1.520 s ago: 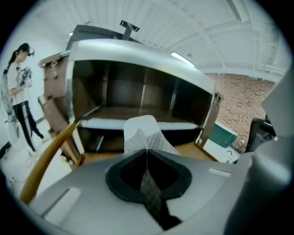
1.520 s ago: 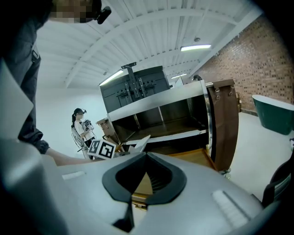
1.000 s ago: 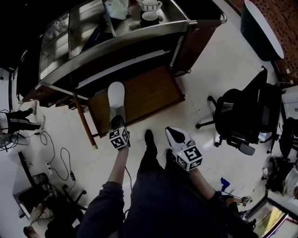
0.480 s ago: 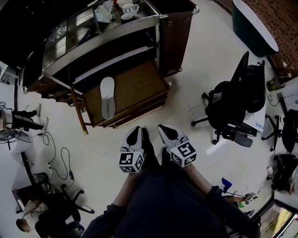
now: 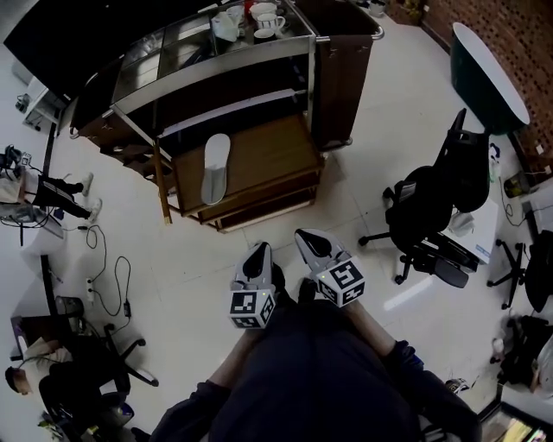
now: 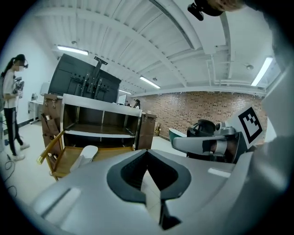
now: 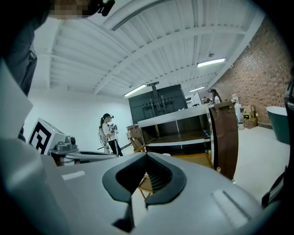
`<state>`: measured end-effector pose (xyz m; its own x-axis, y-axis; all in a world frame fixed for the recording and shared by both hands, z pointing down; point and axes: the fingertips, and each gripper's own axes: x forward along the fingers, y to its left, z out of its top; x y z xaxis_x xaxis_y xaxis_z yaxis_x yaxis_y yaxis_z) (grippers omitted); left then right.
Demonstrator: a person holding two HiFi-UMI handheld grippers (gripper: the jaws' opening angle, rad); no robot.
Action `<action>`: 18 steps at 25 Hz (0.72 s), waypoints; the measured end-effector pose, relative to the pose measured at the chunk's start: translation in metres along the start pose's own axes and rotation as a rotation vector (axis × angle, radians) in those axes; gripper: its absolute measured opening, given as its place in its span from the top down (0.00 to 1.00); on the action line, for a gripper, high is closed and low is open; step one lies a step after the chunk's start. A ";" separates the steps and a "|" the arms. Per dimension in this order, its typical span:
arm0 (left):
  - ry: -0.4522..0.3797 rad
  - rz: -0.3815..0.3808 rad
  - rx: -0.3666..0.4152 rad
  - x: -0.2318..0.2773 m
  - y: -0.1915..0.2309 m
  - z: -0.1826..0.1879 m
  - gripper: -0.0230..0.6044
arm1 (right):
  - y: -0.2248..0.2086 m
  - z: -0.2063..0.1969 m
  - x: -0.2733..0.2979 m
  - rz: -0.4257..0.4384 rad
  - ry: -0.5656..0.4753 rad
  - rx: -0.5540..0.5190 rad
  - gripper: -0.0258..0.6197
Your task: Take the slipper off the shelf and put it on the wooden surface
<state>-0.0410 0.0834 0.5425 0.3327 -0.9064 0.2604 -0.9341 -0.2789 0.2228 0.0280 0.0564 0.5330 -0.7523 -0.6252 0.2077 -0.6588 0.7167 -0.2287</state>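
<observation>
The white slipper (image 5: 215, 167) lies flat on the low wooden surface (image 5: 268, 160) in front of the dark shelf unit (image 5: 216, 78); it also shows in the left gripper view as the slipper (image 6: 87, 153). Both grippers are held close to the person's body, well short of the wooden surface. My left gripper (image 5: 258, 253) is shut and empty, its jaws together. My right gripper (image 5: 305, 238) is beside it, also shut with nothing in it. The shelf (image 7: 183, 124) stands ahead in the right gripper view.
Cups (image 5: 263, 15) sit on the shelf unit's top. A black office chair (image 5: 432, 211) stands to the right, and a dark round table (image 5: 488, 73) is at the far right. Cables (image 5: 108, 280) trail on the floor at left. A person (image 7: 109, 133) stands left of the shelf.
My left gripper let go of the slipper, shut, and drew back to the body. The slipper stays on the wooden surface. The view has backed away from the shelf.
</observation>
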 end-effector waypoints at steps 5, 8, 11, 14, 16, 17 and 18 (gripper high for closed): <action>0.001 0.033 -0.044 -0.012 0.004 -0.006 0.94 | 0.013 0.003 0.006 0.044 0.000 -0.013 0.96; -0.002 0.041 -0.031 -0.015 0.006 -0.002 0.94 | 0.019 0.006 0.008 0.065 -0.008 -0.016 0.96; -0.008 0.047 -0.027 -0.020 0.007 -0.002 0.94 | 0.025 0.007 0.010 0.081 -0.012 -0.018 0.96; -0.007 0.048 -0.028 -0.022 0.004 -0.003 0.94 | 0.029 0.008 0.010 0.093 -0.015 -0.017 0.96; -0.006 0.046 -0.028 -0.022 0.003 -0.003 0.94 | 0.030 0.008 0.010 0.098 -0.014 -0.018 0.96; -0.004 0.046 -0.027 -0.022 0.002 -0.002 0.94 | 0.030 0.008 0.010 0.099 -0.013 -0.018 0.96; -0.001 0.046 -0.027 -0.022 0.001 -0.003 0.94 | 0.030 0.007 0.009 0.100 -0.012 -0.018 0.96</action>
<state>-0.0492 0.1042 0.5394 0.2893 -0.9184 0.2700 -0.9446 -0.2282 0.2359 0.0012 0.0700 0.5212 -0.8144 -0.5538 0.1734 -0.5802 0.7811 -0.2306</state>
